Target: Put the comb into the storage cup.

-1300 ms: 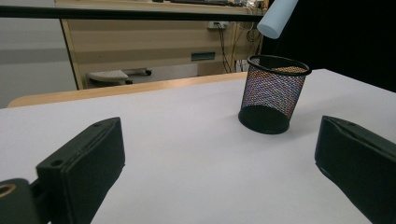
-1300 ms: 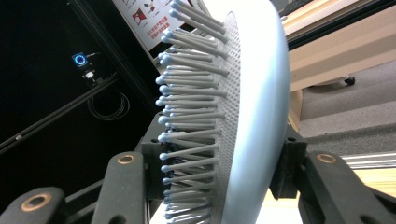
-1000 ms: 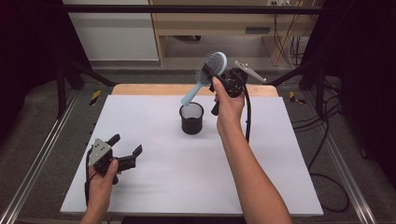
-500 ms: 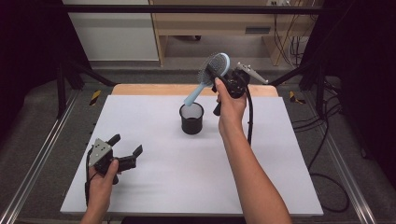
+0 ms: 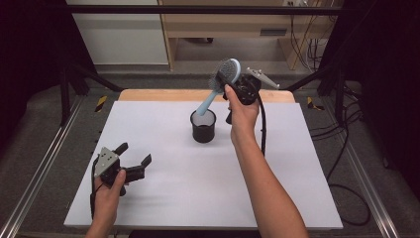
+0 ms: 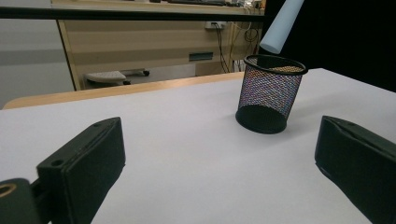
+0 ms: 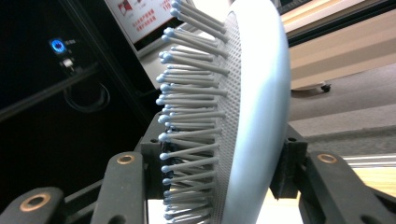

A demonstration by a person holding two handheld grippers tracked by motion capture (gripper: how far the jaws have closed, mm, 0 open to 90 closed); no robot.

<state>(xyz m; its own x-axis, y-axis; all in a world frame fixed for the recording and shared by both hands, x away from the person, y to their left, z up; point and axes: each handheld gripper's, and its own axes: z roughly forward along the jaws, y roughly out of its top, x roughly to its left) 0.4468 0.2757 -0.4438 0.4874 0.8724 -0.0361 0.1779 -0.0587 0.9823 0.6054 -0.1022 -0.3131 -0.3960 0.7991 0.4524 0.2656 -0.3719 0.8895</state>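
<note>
A light blue hairbrush (image 5: 227,73) hangs over the far middle of the white table (image 5: 173,198). My right gripper (image 5: 232,82) is shut on its bristled head (image 7: 257,93), one jaw on the bristle side and one on the smooth back. The handle slants down to the left, and its tip (image 6: 280,28) hovers just above the rim of a black mesh cup (image 5: 203,127), which stands upright (image 6: 271,93). Near the table's front left my left gripper (image 5: 134,154) is held low with its jaws wide apart (image 6: 219,154) and nothing between them, pointing toward the cup.
A wooden strip (image 5: 168,94) runs along the table's far edge. Metal rails (image 5: 44,163) flank the table on both sides. Cables (image 5: 346,163) lie on the floor at the right. A wooden shelf unit (image 5: 228,25) stands beyond the table.
The right hand and the brush have sunk very slightly toward the cup. The left gripper has stayed where it was.
</note>
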